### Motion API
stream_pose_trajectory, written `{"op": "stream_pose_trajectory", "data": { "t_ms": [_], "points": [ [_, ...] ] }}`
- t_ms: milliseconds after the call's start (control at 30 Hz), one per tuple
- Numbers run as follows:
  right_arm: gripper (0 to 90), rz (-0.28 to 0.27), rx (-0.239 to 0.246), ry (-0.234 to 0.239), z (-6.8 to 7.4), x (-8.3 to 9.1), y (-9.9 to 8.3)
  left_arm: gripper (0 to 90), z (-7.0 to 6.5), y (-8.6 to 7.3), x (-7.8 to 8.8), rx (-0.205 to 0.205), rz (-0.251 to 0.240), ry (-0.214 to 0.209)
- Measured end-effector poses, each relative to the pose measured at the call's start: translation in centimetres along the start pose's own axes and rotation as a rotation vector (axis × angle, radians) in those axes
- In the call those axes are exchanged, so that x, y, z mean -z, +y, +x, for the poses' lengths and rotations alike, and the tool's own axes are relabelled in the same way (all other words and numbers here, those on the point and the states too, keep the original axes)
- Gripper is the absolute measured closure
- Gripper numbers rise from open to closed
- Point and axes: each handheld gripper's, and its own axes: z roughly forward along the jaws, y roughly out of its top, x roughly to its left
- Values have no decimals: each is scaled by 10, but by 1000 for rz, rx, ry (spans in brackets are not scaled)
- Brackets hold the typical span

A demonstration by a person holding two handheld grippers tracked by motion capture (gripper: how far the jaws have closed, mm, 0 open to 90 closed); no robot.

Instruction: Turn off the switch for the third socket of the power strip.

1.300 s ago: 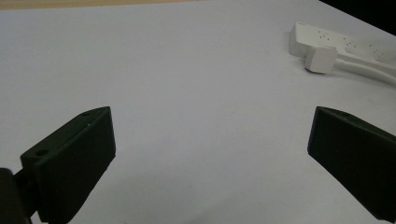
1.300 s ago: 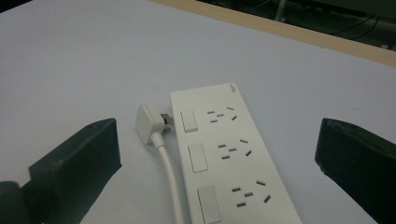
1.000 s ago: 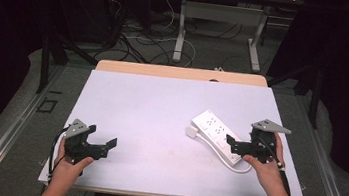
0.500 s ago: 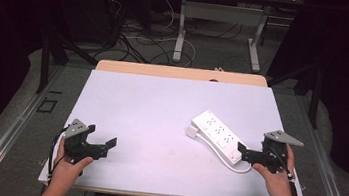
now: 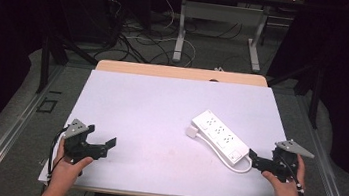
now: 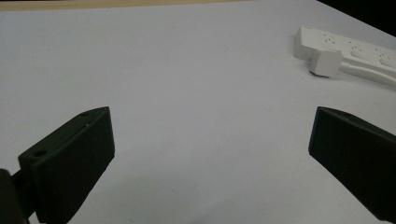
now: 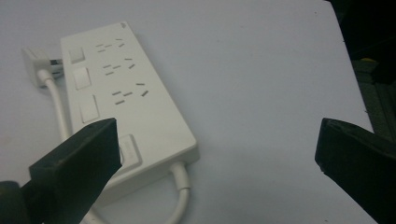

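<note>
A white power strip (image 5: pixel 219 137) lies at an angle on the right half of the white table (image 5: pixel 161 106), with several switches and sockets facing up (image 7: pixel 126 93). Its white plug (image 5: pixel 192 131) rests at its far-left end, and the cord (image 7: pixel 182 196) loops out of the near end. My right gripper (image 5: pixel 254 160) is open just off the strip's near end, and the left jaw overlaps that end in the right gripper view (image 7: pixel 217 135). My left gripper (image 5: pixel 105 147) is open near the front left edge, well apart from the strip (image 6: pixel 355 46) and plug (image 6: pixel 325 63), with nothing between the jaws (image 6: pixel 210 126).
A wooden strip (image 5: pixel 180 72) borders the table's far edge. Beyond it are desk legs (image 5: pixel 181 28) and loose cables (image 5: pixel 134 37) on the floor. The table's right edge (image 7: pixel 345 70) is close to the right gripper.
My right gripper has drawn back from over the power strip toward the near right corner and dropped lower. The left gripper has stayed in place.
</note>
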Motion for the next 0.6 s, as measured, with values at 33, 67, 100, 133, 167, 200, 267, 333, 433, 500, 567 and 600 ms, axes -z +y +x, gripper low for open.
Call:
{"op": "stream_pose_trajectory", "data": {
  "t_ms": [33, 67, 100, 133, 167, 200, 267, 333, 433, 500, 567, 600],
  "points": [
    [0, -1, 2, -3, -2, 0, -2, 6, 0, 0, 0, 0, 0, 0],
    [0, -7, 1, -8, -4, 0, -3, 6, 0, 0, 0, 0, -1, 1],
    [0, -7, -2, -8, -5, 0, -4, 6, 0, 0, 0, 0, -1, 2],
    [0, -9, -7, -11, -7, 0, -5, 6, 1, 0, 0, -2, -1, 4],
    [0, -8, -14, -15, -8, 1, -6, 6, 1, 0, 1, -1, -1, 5],
    [0, -17, -18, -22, -10, 0, -8, 5, 1, 0, 1, -1, -1, 6],
    [0, 1, -19, -23, -13, 2, -9, 6, 1, 0, 1, -2, -1, 7],
    [0, -6, -32, -21, -15, 0, -11, 6, 1, 0, 1, -2, 0, 9],
    [0, 0, -50, -23, -18, -1, -13, 6, 1, 0, 1, 7, -4, 12],
    [0, 11, -53, -24, -19, -2, -14, 6, 2, -1, 1, 5, -2, 13],
    [0, -9, -56, -38, -20, -6, -16, 6, 2, -1, 1, 4, -1, 15],
    [0, 19, -64, -27, -20, -5, -16, 6, 2, -1, 1, 4, 0, 16]
  ]
}}
